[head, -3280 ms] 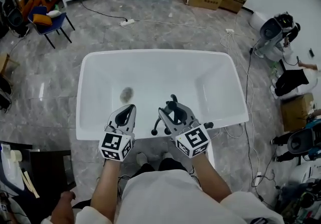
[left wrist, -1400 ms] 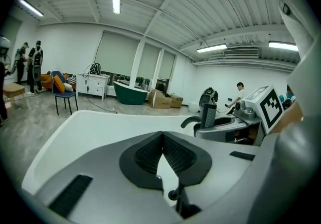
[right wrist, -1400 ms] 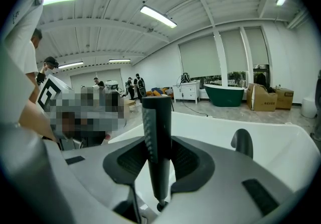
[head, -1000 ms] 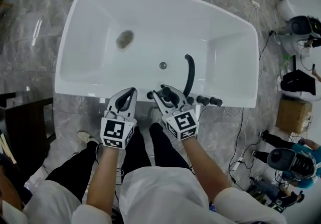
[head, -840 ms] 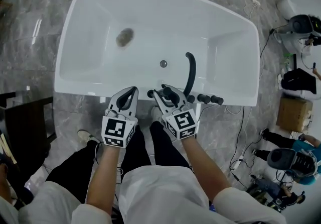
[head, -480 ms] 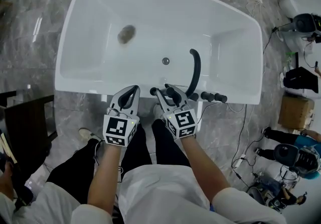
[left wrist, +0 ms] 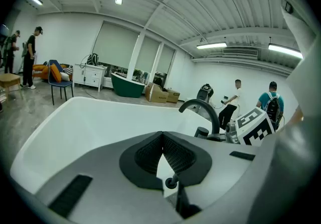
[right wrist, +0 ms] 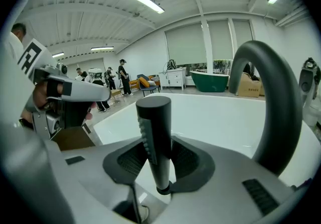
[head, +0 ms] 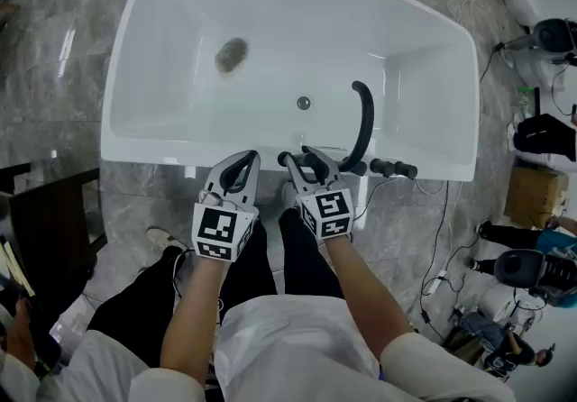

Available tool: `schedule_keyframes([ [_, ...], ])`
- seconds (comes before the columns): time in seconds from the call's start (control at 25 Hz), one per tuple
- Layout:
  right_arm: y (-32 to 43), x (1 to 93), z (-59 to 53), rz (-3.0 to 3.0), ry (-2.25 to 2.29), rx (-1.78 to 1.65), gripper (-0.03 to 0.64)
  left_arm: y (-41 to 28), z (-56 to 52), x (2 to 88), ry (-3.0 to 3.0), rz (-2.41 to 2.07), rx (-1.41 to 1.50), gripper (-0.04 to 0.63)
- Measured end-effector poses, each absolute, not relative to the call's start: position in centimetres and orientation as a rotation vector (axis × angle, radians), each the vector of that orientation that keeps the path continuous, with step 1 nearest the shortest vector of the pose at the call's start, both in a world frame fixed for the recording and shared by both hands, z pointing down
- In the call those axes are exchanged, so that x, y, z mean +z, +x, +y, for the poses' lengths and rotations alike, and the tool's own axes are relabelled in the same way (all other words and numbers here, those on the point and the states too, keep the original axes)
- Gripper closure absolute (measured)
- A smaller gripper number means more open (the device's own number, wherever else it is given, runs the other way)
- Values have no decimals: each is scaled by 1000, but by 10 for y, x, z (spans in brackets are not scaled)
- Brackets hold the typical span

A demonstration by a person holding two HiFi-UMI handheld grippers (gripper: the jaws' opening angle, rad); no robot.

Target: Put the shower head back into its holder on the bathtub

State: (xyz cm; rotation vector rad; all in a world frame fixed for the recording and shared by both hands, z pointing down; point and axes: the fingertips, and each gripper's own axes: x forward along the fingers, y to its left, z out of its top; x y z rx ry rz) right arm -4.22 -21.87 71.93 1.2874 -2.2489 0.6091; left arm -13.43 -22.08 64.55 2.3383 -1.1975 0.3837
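Left gripper (head: 245,159) jaws together; right gripper (head: 301,159) jaws clamped

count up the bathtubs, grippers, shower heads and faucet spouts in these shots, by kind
bathtubs: 2, the white bathtub and a dark green bathtub
grippers: 2, the left gripper and the right gripper
shower head: 1, held in the right gripper
faucet spout: 1
total: 6
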Motion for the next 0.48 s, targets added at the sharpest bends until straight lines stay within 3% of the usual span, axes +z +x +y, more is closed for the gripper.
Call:
schedule_keyframes([
  [0.48, -37, 738, -216, -2215, 1299, 622, 474, -131, -220, 654, 2348, -1163, 379, 586],
])
